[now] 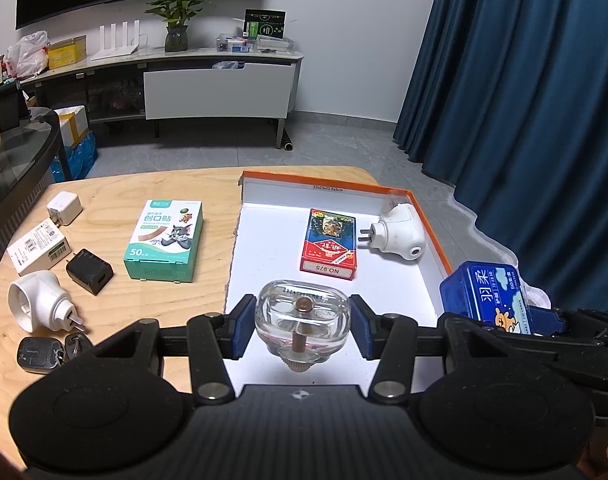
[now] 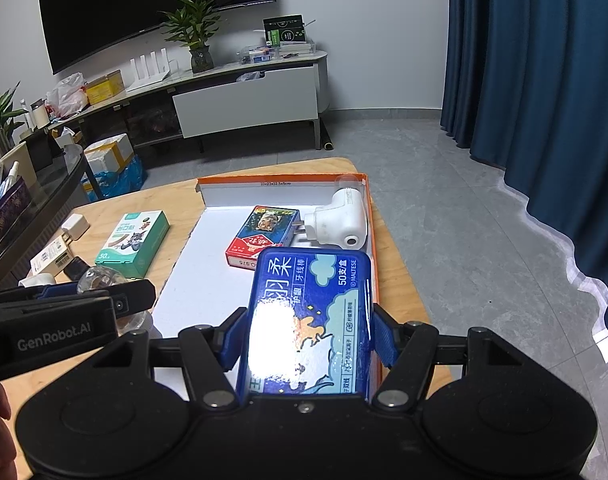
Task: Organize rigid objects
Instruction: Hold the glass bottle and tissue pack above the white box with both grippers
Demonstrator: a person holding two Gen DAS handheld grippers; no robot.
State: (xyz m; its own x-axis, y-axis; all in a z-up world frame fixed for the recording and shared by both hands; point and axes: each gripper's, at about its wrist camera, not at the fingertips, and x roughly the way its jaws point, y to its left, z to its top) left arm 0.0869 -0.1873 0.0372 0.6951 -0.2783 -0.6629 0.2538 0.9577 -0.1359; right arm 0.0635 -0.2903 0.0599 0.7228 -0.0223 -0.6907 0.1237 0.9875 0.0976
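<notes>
Left wrist: green box (image 1: 164, 240) beside tray (image 1: 432, 224).

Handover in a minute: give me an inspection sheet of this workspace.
Surface: wooden table, orange-rimmed tray on its right side.
Job's things: card pack and white plug-in unit in tray; plaster box, black charger, white charger, white carton, second plug-in unit, keys left of it.
Clutter: nothing seen.
Grippers: left gripper clamps clear bottle; right gripper clamps blue box.
Cables: nothing seen.
Surroundings: TV cabinet, blue curtain.
</notes>
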